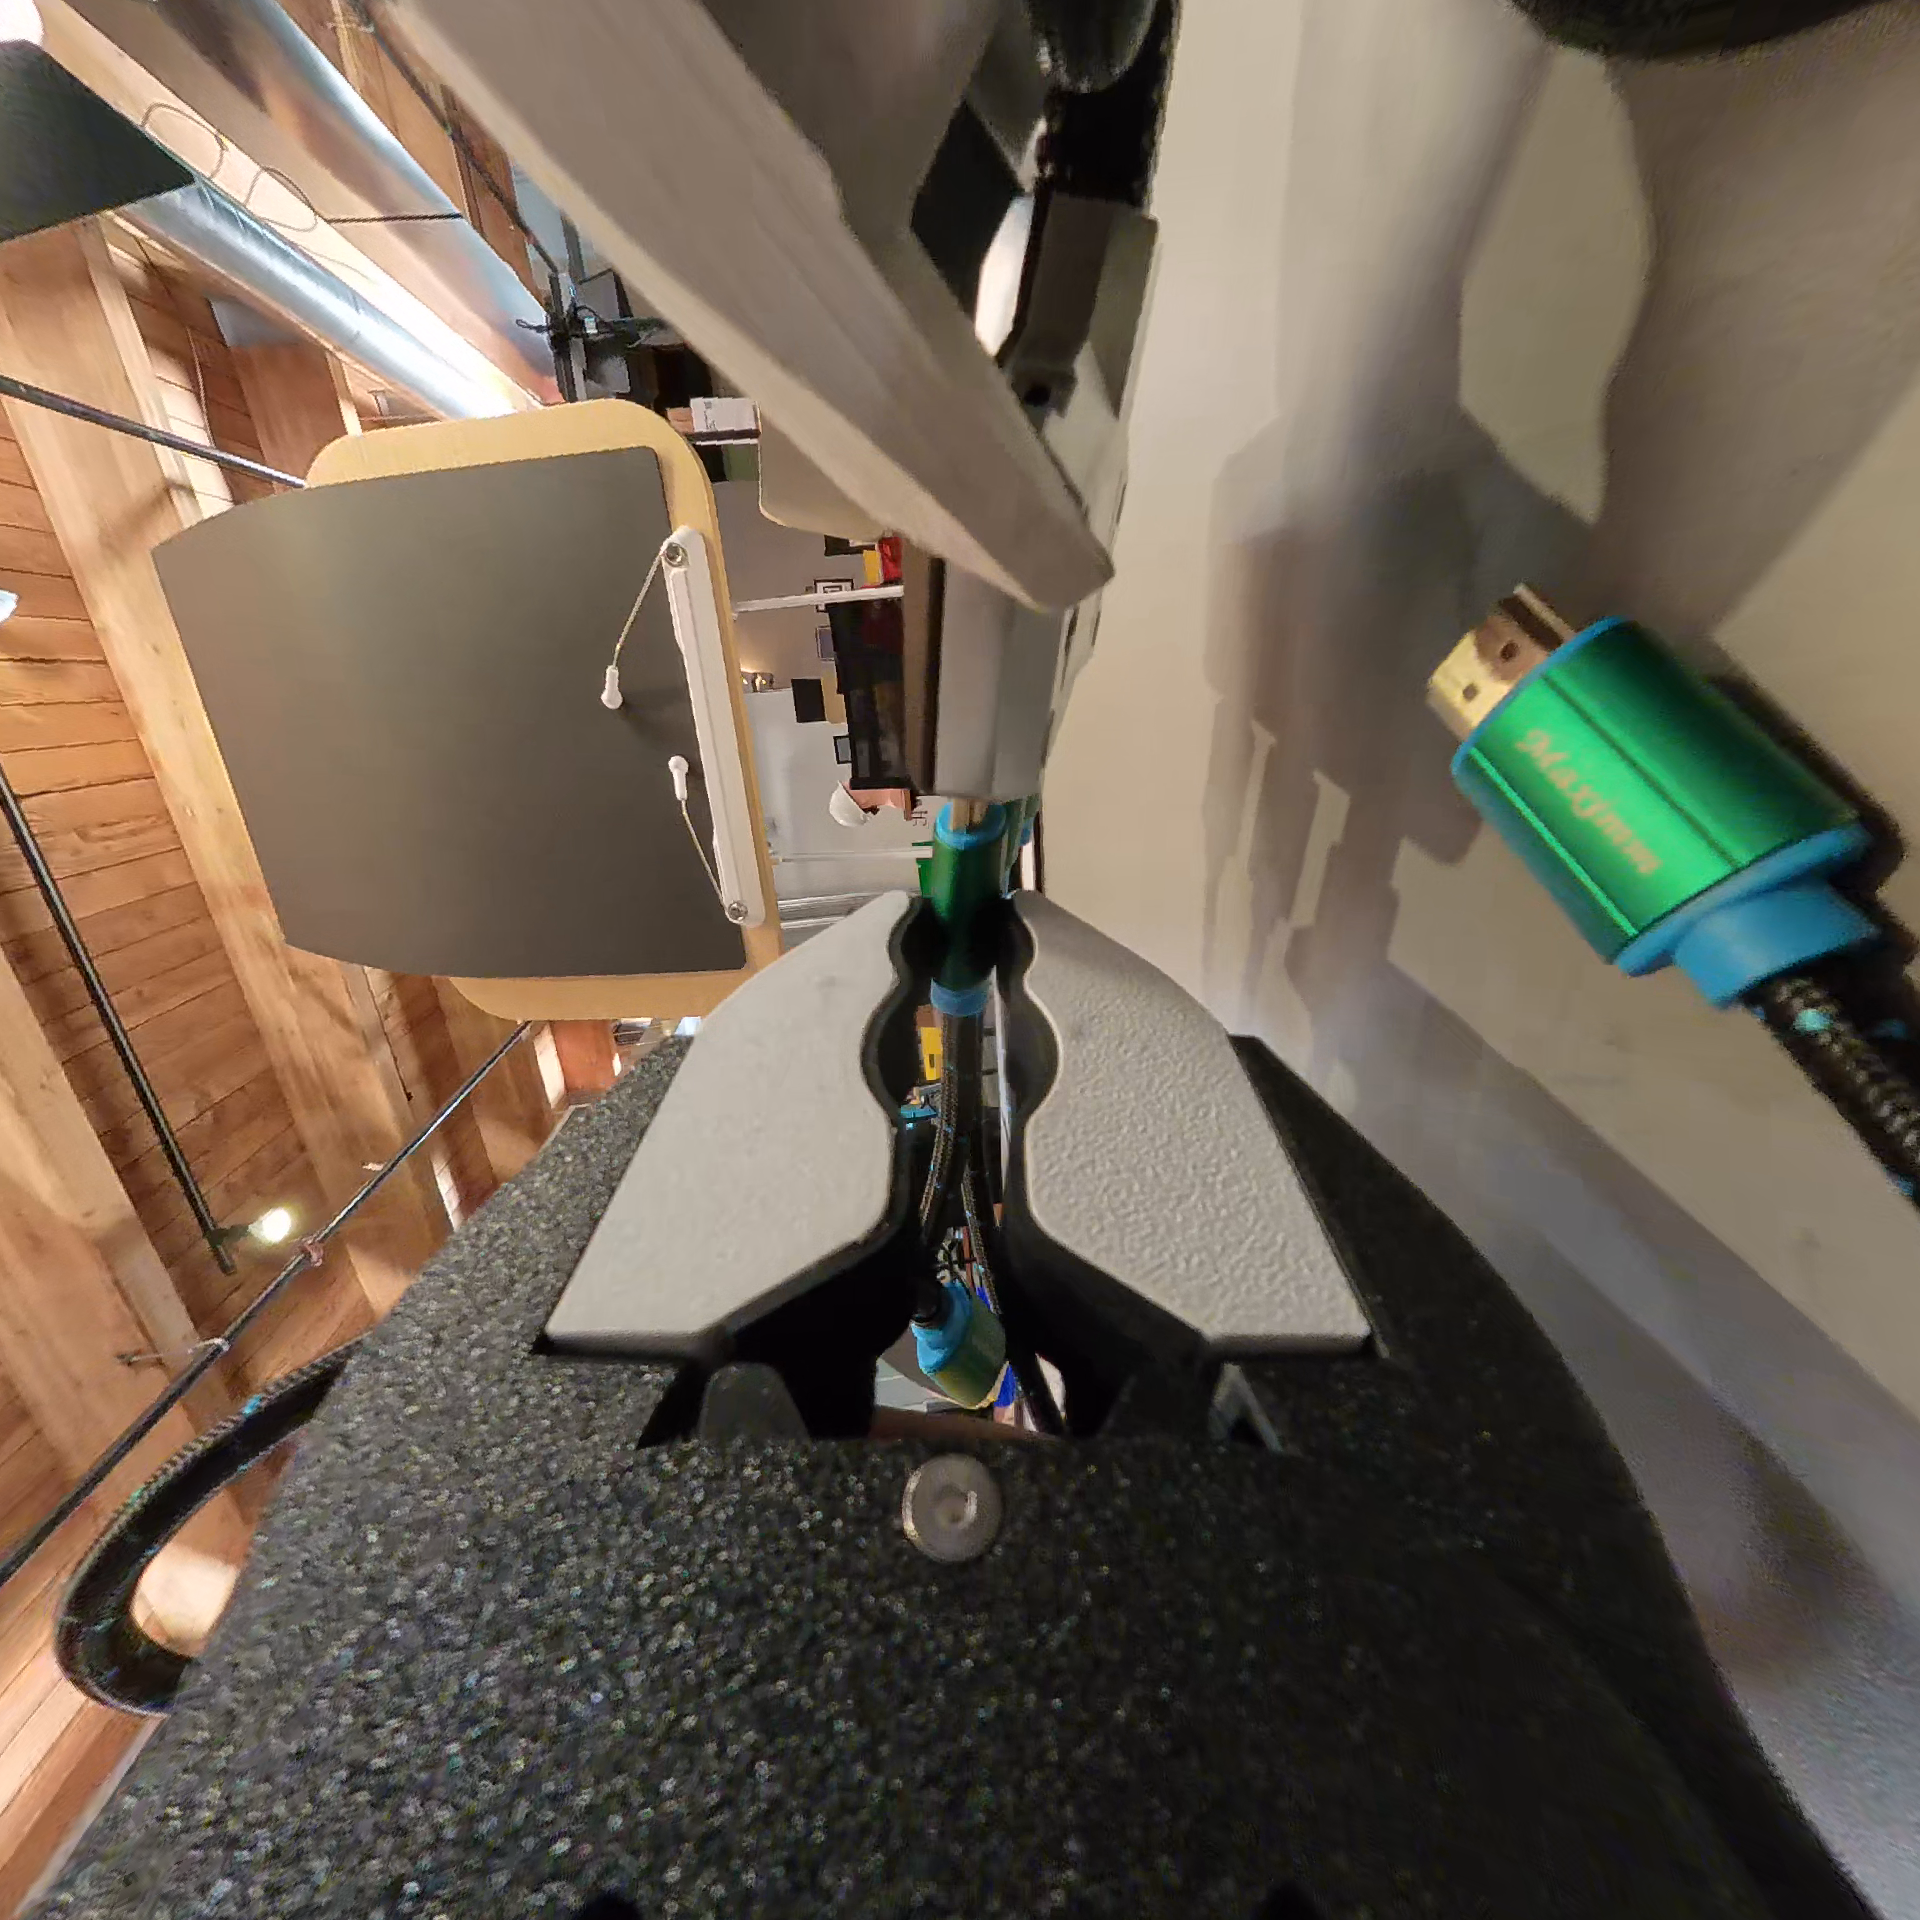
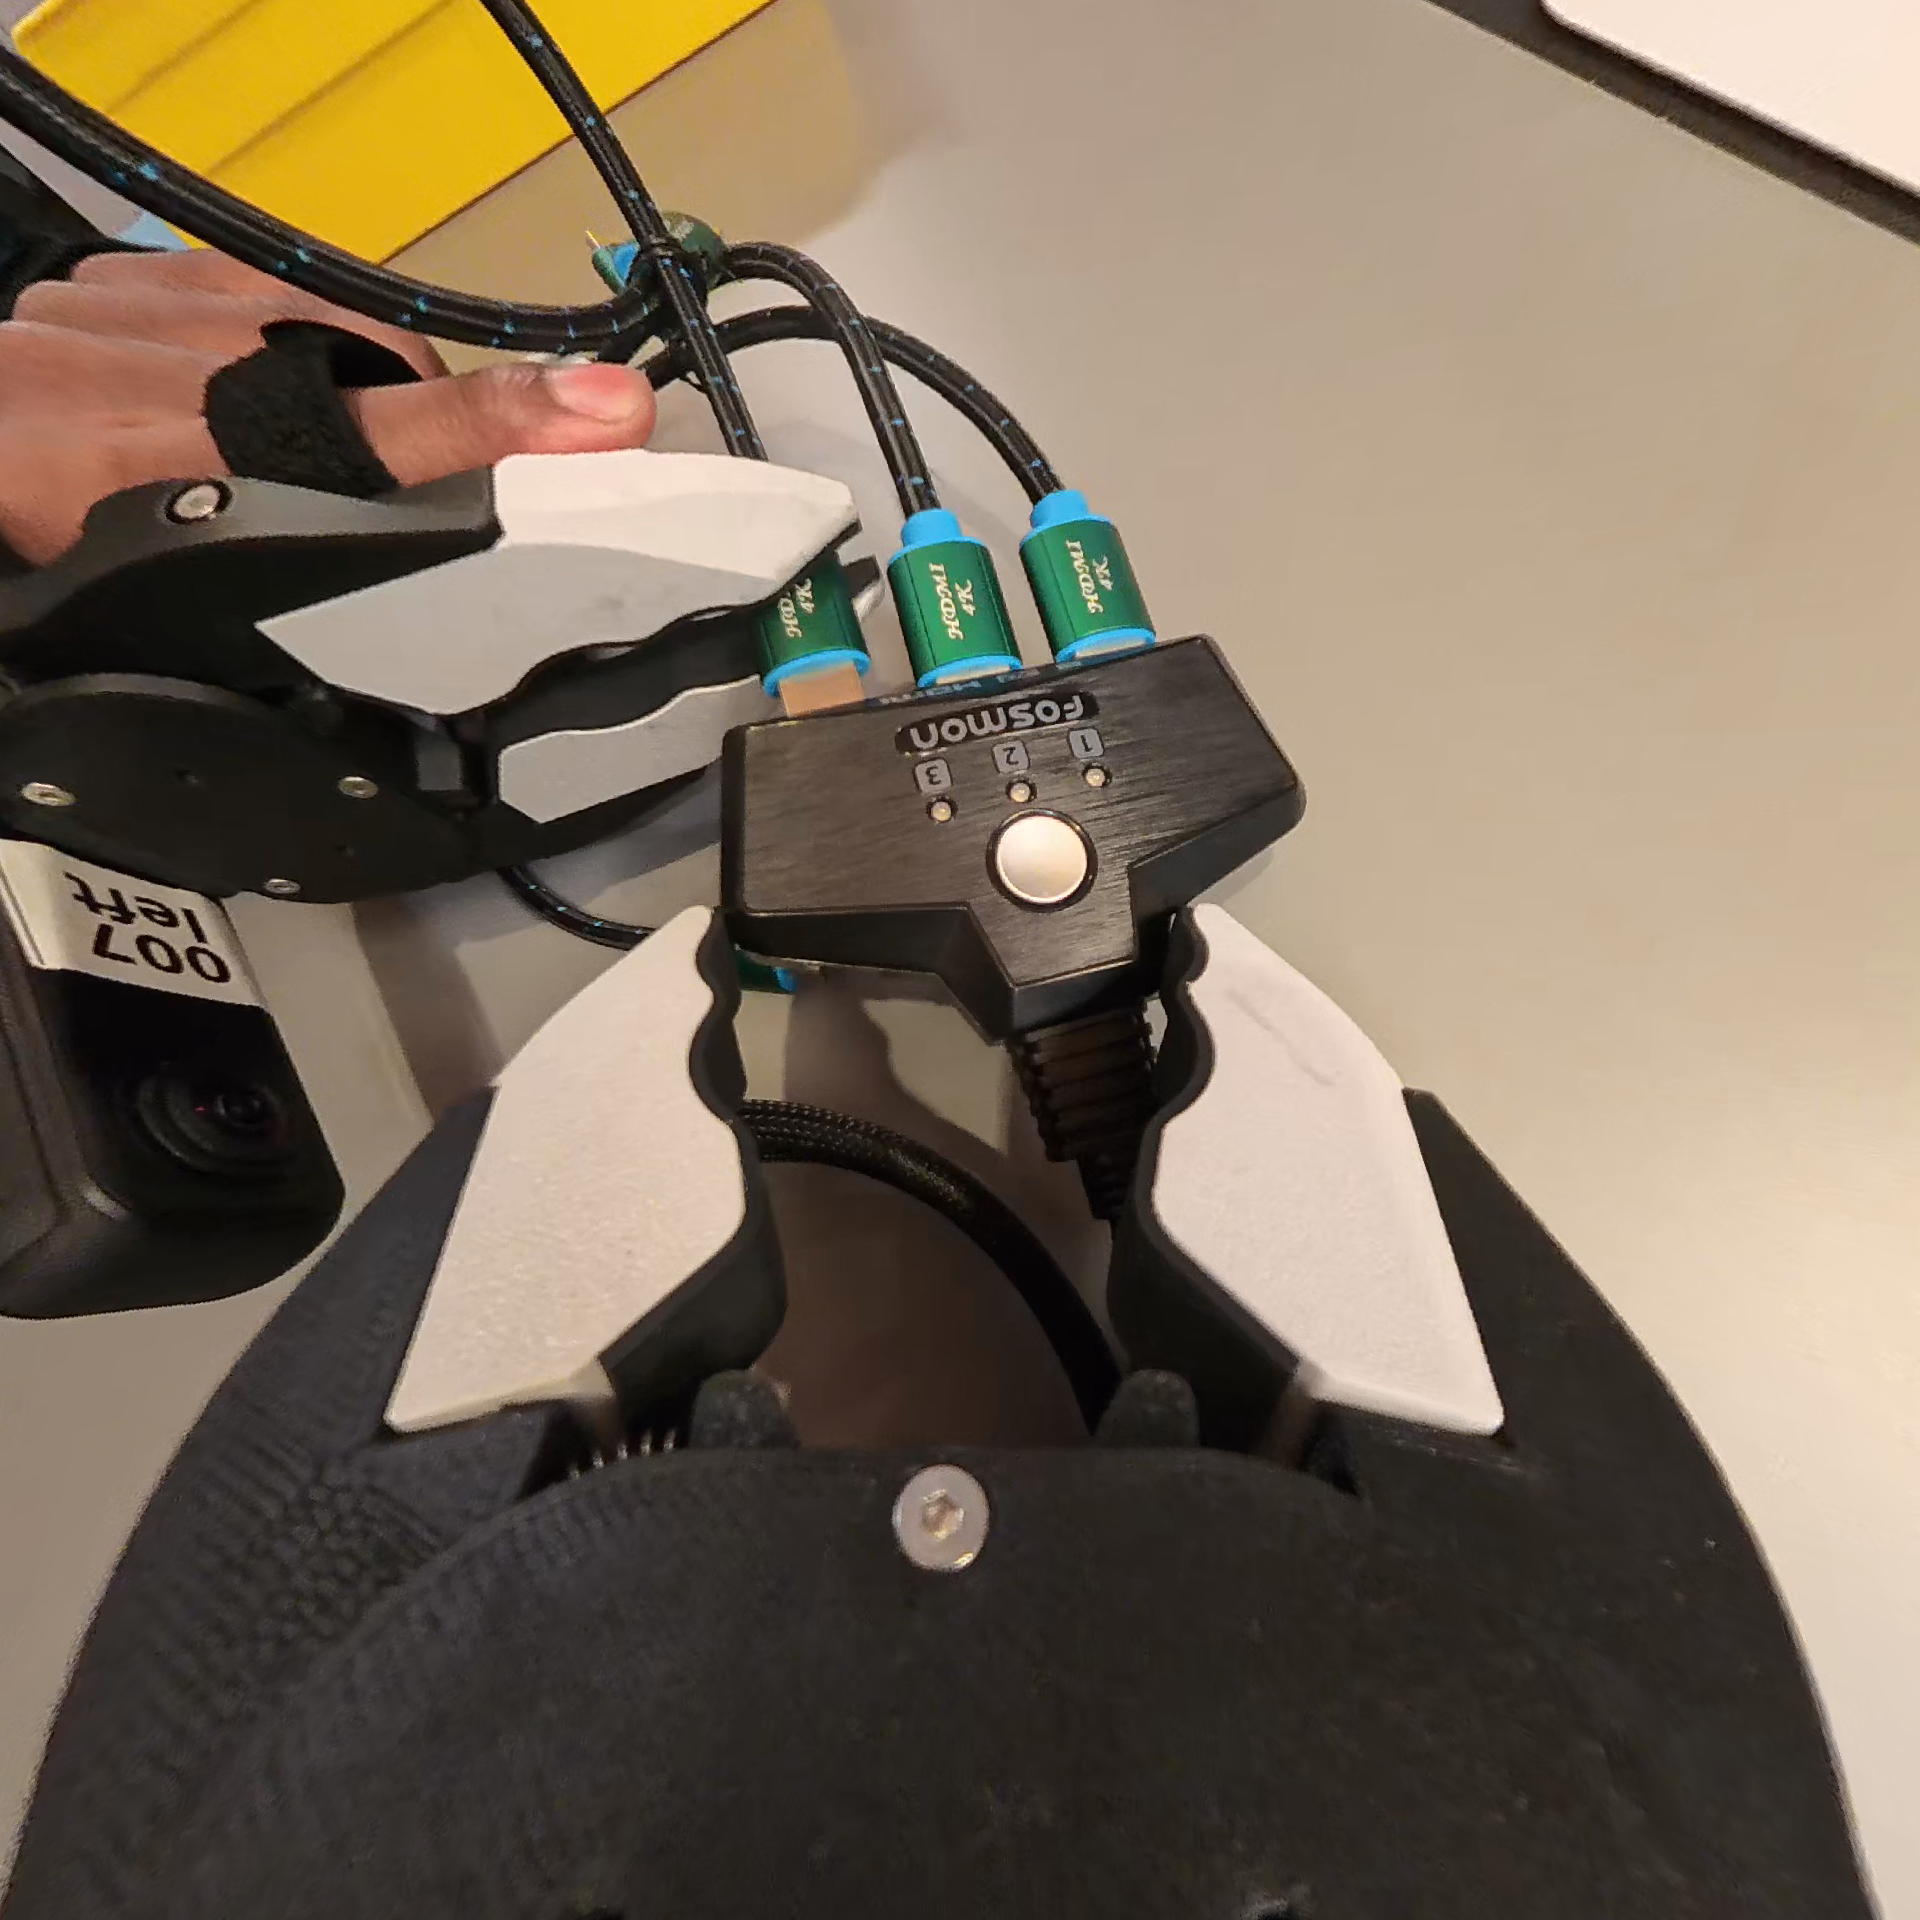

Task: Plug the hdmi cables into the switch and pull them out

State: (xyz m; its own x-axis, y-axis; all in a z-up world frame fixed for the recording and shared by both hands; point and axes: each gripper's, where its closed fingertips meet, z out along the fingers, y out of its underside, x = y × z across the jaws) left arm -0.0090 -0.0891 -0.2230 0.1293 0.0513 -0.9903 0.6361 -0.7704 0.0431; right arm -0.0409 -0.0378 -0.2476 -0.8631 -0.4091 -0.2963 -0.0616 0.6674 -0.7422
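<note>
Between right tongs (image 2: pixel 951 940) — brushed black switch (image 2: pixel 1013 821); left tongs (image 2: pixel 821 613) pinch green plug (image 2: pixel 805 639).

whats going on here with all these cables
A person is working a handheld gripper in each hand at a black HDMI switch on a pale table. The right gripper clamps the switch's narrow end. The left gripper is shut on a green HDMI plug whose gold tip shows at the third port, only partly seated. Two more green plugs sit fully in the other ports. A spare green plug lies loose nearby.
</note>
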